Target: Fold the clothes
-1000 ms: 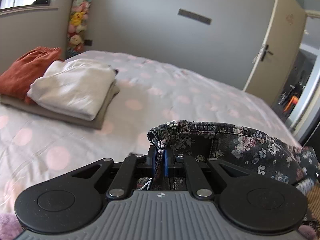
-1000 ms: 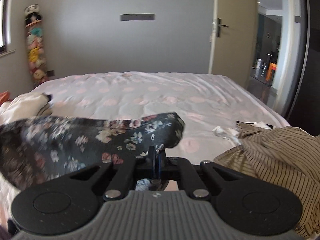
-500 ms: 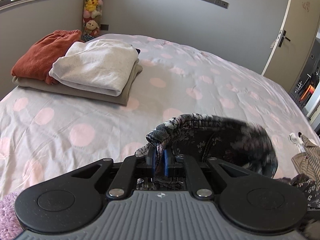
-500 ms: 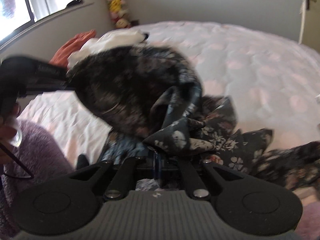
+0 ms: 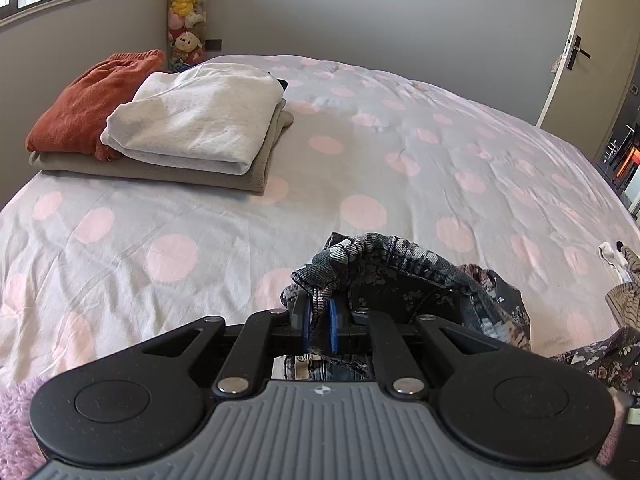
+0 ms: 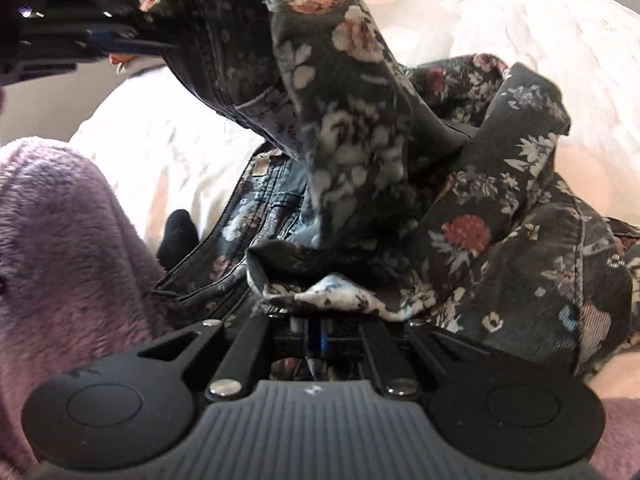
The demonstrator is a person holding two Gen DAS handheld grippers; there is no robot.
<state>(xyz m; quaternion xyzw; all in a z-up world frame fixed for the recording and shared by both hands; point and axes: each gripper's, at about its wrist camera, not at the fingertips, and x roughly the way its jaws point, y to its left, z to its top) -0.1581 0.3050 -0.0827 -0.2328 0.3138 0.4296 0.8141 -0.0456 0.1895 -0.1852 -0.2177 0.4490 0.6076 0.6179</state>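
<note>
A dark floral garment [image 5: 400,264] lies bunched on the near part of the bed. My left gripper [image 5: 319,312] is shut on a gathered edge of it, and cloth shows between the blue pads. In the right wrist view the same garment [image 6: 380,140] fills the middle, hanging in folds. My right gripper [image 6: 316,332] has a pale-lined hem between its pads; its jaws are opening a little but still pinch the cloth. The left gripper [image 6: 132,42] appears at the upper left of that view, gripping the upper edge.
The bed [image 5: 360,160] has a pale cover with pink dots. At its far left sits a stack: white top [image 5: 200,116], orange piece [image 5: 92,100], beige piece [image 5: 160,170]. A striped garment [image 5: 628,300] lies at the right edge. A purple fleece sleeve [image 6: 60,240] is at left.
My right gripper has swung down and toward the left gripper, carrying its end of the floral garment. The cloth, stretched out before, now hangs bunched. The left gripper barely sank.
</note>
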